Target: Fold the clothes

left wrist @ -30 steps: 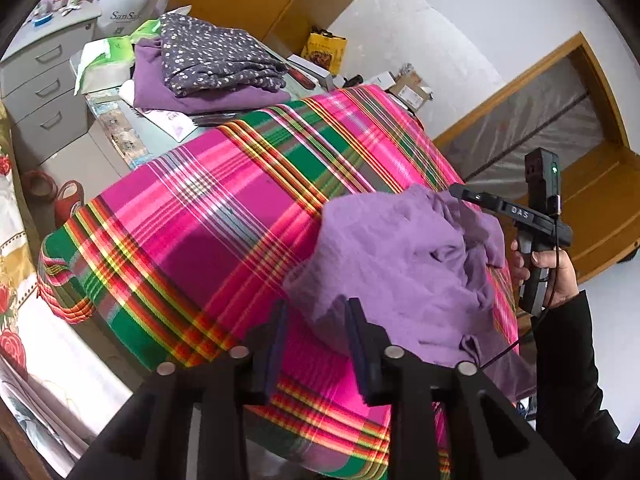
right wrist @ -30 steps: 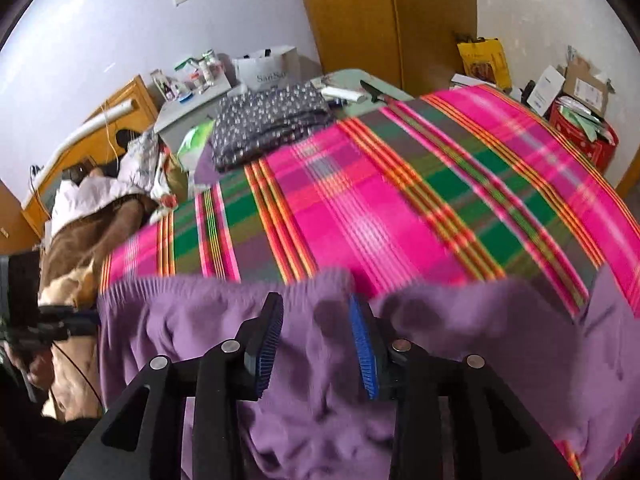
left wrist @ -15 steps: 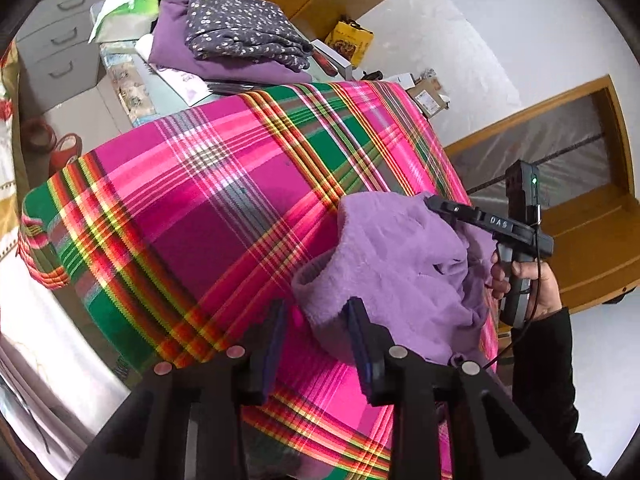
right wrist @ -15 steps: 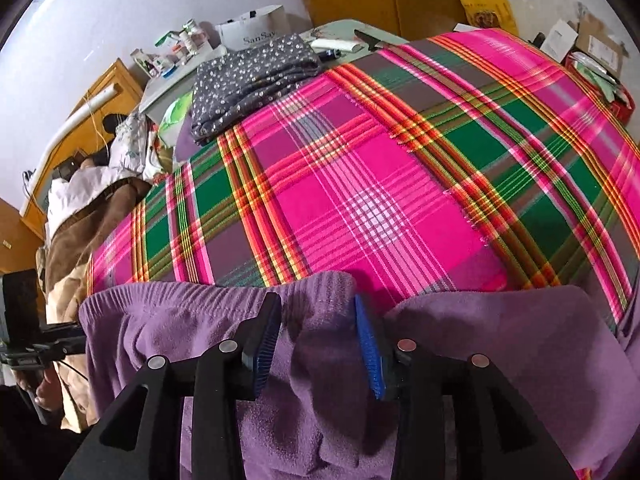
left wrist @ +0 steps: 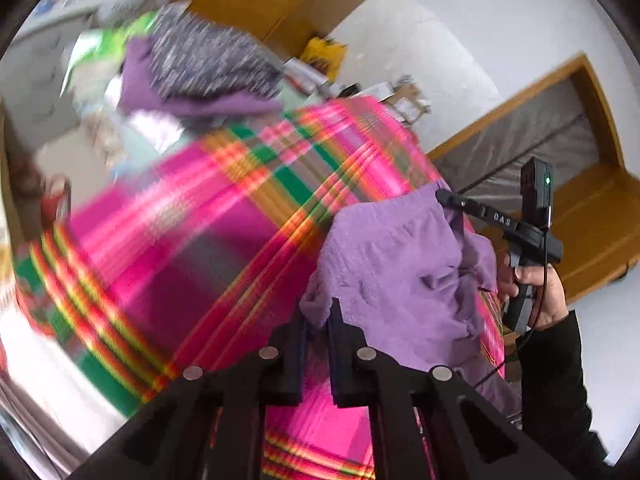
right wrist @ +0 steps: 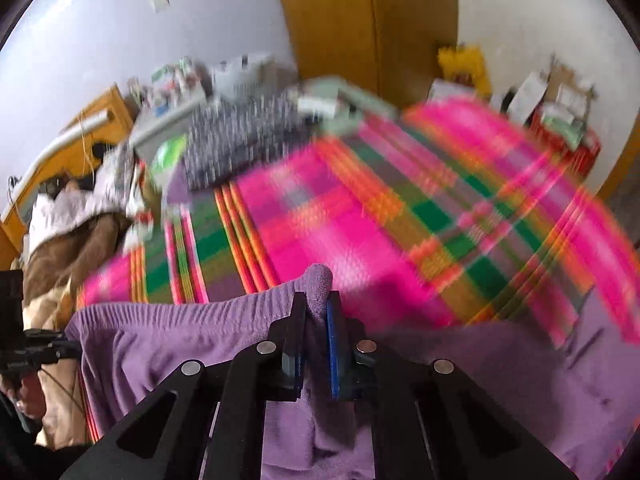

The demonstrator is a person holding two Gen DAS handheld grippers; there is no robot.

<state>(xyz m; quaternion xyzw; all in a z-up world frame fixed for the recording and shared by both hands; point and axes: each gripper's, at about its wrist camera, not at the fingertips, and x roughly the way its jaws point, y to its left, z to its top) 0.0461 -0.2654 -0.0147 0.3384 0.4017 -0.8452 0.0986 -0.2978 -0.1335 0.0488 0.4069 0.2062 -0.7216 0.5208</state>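
Now your left gripper has just closed, pinching one edge of the purple garment. That garment lies across the near side of the pink plaid blanket. Your right gripper has just clamped another fold.

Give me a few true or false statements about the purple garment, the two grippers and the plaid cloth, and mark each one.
1. The left gripper is pinching the purple garment. True.
2. The right gripper is wide open above bare cloth. False: it is shut on a fold of the purple garment.
3. The garment lies on a plain white sheet. False: it lies on a pink and green plaid cloth.
4. A stack of folded clothes sits beyond the plaid cloth. True.
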